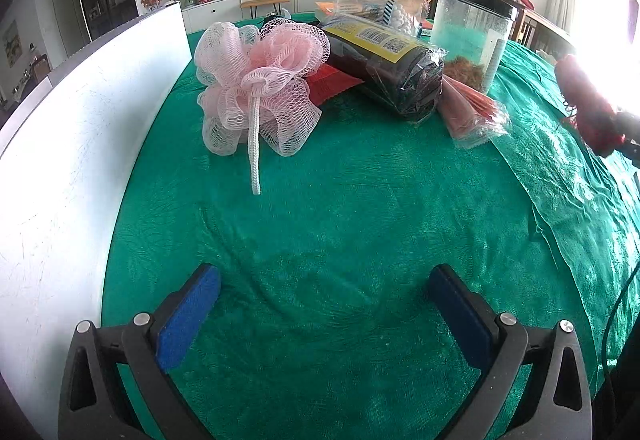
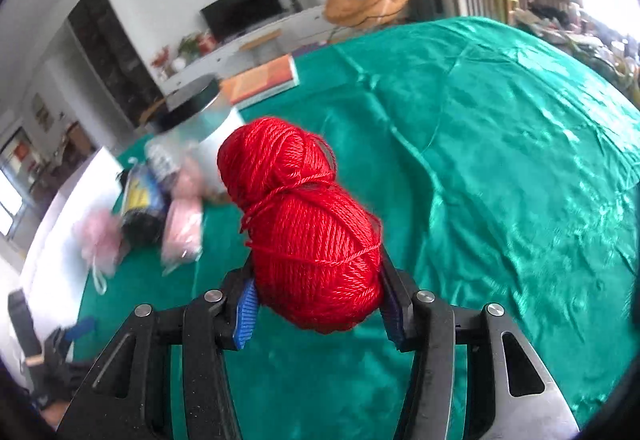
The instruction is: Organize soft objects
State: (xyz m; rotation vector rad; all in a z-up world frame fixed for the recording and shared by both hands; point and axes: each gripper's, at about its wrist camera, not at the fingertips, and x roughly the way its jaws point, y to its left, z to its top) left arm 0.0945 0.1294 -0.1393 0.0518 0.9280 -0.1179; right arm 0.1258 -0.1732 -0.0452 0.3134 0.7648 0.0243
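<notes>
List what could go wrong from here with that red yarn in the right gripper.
1. The right gripper pinches only the near end of the red yarn ball; most of it sticks out past the pads, so it may slip or sag out.
2. Loose strands across the ball could snag and unwind.
3. The pink mesh pouf trails a cord toward the open left gripper, which could catch it.

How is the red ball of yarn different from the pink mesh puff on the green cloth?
The red yarn is dense, tightly wound strands; the pink mesh puff is airy, open netting in loose ruffles. The yarn is pinched between the pads of the right gripper and held above the green cloth; the puff lies on it, untouched, its white cord trailing toward the open left gripper. The yarn is vivid red, the puff pale pink. Both look soft and squashable.
</notes>
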